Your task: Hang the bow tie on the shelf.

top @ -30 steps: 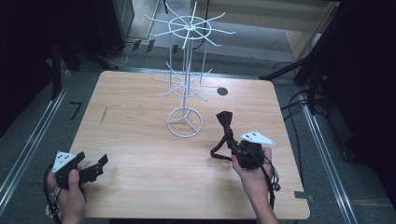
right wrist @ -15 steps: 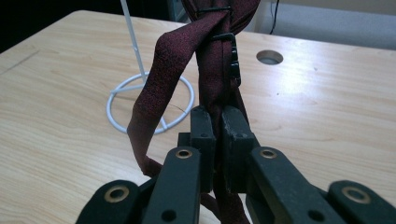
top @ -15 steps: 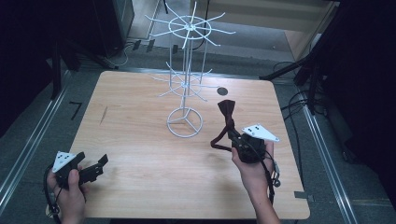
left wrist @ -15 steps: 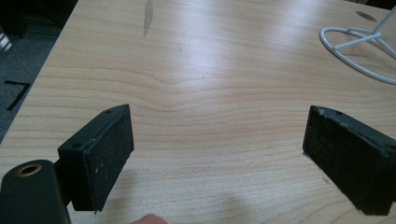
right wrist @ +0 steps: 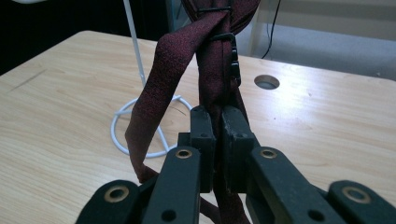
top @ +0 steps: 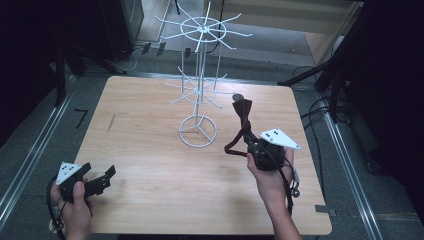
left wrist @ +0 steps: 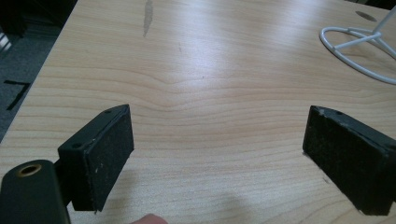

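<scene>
the right gripper (top: 248, 145) is held above the right half of the wooden table (top: 145, 150), gripped in the person's right hand (top: 272, 175). its jaws are clamped tight on a dark red bow tie (top: 242, 120), with the fabric pinched between the pads in the right gripper view (right wrist: 217, 140). the bow tie's long axis runs near to far: from the jaws it rises up and away toward the far side of the table, leaning slightly left, and its broad bow end (top: 242, 106) is the farthest and highest part. a loop of strap (top: 234, 146) hangs down from the grip on the left side, toward the table. in the right gripper view a black clasp (right wrist: 229, 46) sits on the band well above the jaws, and the loose strap (right wrist: 154, 93) curves down the left.

a white wire display stand (top: 200, 80) stands mid-table, left of the bow tie, its ring base (top: 198, 132) flat on the wood and its hooked arms spreading at two levels. the bow end is near the lower arms, though whether it touches them cannot be told. a small round hole (top: 238, 97) in the tabletop lies just beyond the bow.

the left gripper (top: 102, 180) rests at the near left corner in the person's left hand (top: 75, 200), jaws spread wide and holding nothing; in the left gripper view bare wood shows between its pads (left wrist: 109, 154).
</scene>
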Demonstrator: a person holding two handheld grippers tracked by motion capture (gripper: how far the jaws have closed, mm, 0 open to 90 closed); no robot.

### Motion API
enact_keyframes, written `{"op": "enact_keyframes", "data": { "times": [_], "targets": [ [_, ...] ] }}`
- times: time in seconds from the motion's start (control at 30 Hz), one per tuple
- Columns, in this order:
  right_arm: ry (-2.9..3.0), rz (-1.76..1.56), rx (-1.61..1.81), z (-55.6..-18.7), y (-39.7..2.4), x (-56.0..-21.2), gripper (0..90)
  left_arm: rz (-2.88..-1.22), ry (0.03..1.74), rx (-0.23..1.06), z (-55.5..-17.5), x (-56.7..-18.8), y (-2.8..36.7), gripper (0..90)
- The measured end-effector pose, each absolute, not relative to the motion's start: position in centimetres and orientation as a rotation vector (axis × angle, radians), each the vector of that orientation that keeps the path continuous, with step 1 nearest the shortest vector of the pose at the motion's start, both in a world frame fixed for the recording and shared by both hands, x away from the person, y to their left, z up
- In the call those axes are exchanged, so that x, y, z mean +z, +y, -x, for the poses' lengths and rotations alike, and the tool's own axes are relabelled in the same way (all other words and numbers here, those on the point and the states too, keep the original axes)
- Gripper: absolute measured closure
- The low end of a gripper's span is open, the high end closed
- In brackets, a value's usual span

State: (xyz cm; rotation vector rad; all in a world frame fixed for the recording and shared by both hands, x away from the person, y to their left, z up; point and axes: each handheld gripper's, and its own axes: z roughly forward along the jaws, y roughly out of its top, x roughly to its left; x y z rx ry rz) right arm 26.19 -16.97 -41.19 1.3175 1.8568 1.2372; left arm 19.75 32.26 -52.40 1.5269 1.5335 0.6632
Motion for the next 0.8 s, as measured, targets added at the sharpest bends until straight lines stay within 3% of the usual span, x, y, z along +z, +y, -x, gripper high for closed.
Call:
{"op": "enact_keyframes", "data": {
  "times": [0.8],
  "targets": [
    [1.832,-1.283,1.217,-27.7,-15.2,-39.4,86.1,-1.527,1.535,0.660,-19.8,-52.4,32.3,9.4]
  ]
}}
